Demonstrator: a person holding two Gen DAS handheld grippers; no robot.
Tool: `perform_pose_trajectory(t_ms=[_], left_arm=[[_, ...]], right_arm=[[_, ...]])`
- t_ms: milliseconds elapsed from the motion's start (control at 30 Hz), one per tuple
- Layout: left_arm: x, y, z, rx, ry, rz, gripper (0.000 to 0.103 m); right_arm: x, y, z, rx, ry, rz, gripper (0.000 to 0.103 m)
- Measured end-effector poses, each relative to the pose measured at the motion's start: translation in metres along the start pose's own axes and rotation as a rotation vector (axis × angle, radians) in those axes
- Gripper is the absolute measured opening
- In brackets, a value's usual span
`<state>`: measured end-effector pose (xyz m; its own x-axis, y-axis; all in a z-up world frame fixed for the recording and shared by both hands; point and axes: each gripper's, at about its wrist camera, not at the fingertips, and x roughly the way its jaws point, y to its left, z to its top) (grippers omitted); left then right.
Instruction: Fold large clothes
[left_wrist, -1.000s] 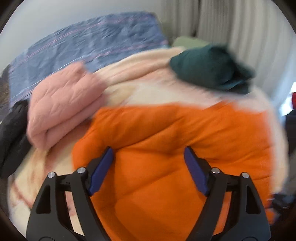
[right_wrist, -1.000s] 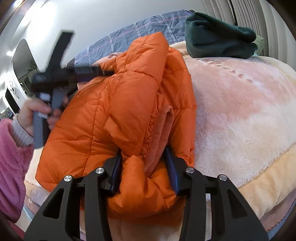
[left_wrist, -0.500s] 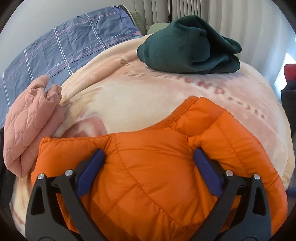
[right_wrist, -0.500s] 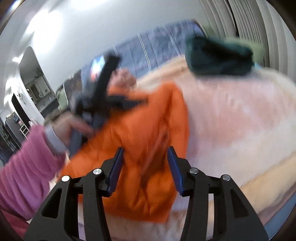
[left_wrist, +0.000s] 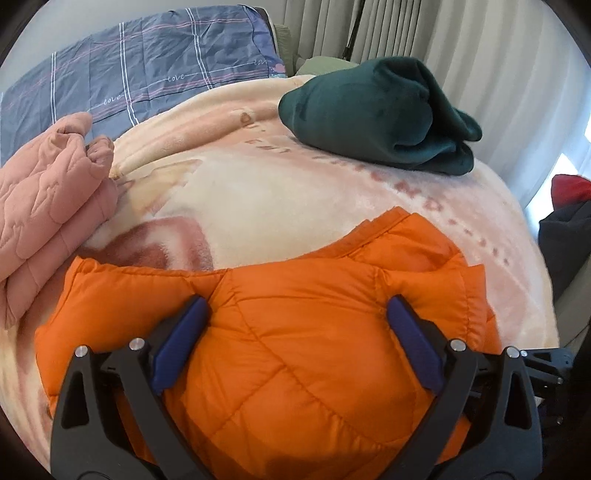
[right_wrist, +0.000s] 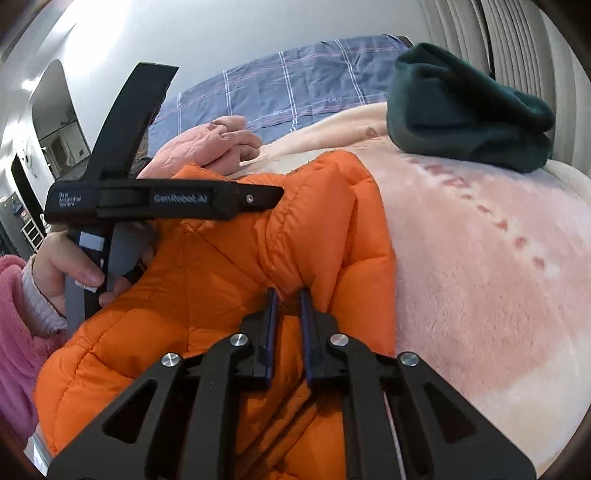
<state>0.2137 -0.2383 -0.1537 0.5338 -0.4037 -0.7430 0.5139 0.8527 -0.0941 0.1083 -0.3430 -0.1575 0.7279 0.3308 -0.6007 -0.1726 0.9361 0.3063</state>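
An orange puffer jacket (left_wrist: 295, 369) lies bunched on the pink and cream blanket (left_wrist: 295, 206) at the near edge of the bed. My left gripper (left_wrist: 297, 302) stands open wide over it, and the padded fabric bulges up between the two blue pads. In the right wrist view the left gripper (right_wrist: 266, 195) shows from the side above the jacket (right_wrist: 221, 280), held by a hand (right_wrist: 62, 273). My right gripper (right_wrist: 288, 293) is closing, and its jaws pinch a thin fold of the jacket near its right edge.
A folded dark green garment (left_wrist: 376, 110) sits at the far right of the bed. At the left lies a pink quilted garment (left_wrist: 44, 195). Blue checked bedding (left_wrist: 147, 66) lies at the back, curtains (left_wrist: 461, 44) behind. Dark and red items (left_wrist: 565, 243) stand off the bed's right side.
The jacket went from held up to lying on the blanket. My left gripper opened wider and sank onto it. My right gripper's jaws came together from a thick bunch to a thin fold.
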Motion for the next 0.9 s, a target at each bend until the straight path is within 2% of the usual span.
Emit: perform_pose_trajectory(t_ms=[300, 433, 500, 533, 567, 633, 667, 700, 733, 800, 900], left_arm=[[-0.003, -0.004, -0.001, 0.01, -0.004, 0.029, 0.099], [-0.026, 0.0, 0.002, 0.003, -0.013, 0.051, 0.096], [-0.045, 0.009, 0.004, 0.008, -0.05, 0.09, 0.088], [-0.053, 0.016, 0.004, 0.006, -0.068, 0.121, 0.077], [-0.059, 0.029, 0.003, -0.014, -0.081, 0.156, 0.052], [-0.059, 0.055, -0.001, -0.081, -0.051, 0.167, 0.025], [-0.055, 0.069, -0.006, -0.126, -0.03, 0.153, 0.019], [-0.049, 0.08, -0.013, -0.155, -0.012, 0.13, 0.019], [-0.041, 0.084, -0.02, -0.155, 0.001, 0.115, 0.019], [-0.027, 0.077, -0.032, -0.094, 0.007, 0.145, 0.019], [-0.018, 0.079, -0.033, -0.109, 0.02, 0.143, 0.018]], right_arm=[[0.007, -0.004, 0.0, 0.015, 0.012, 0.022, 0.01], [0.005, -0.002, -0.002, 0.009, 0.006, 0.018, 0.01], [0.005, -0.003, -0.002, 0.012, 0.004, 0.021, 0.01], [0.006, -0.003, -0.001, 0.013, 0.003, 0.024, 0.01], [0.006, -0.004, -0.001, 0.014, 0.002, 0.026, 0.01], [0.005, -0.004, -0.001, 0.011, -0.001, 0.026, 0.01], [0.005, -0.003, -0.001, 0.008, -0.002, 0.026, 0.01], [0.006, -0.002, 0.0, 0.003, -0.003, 0.024, 0.01], [0.006, -0.001, -0.002, -0.001, -0.003, 0.021, 0.01], [0.008, -0.002, -0.002, -0.002, -0.003, 0.021, 0.01], [0.01, -0.004, -0.001, 0.019, 0.001, 0.036, 0.01]])
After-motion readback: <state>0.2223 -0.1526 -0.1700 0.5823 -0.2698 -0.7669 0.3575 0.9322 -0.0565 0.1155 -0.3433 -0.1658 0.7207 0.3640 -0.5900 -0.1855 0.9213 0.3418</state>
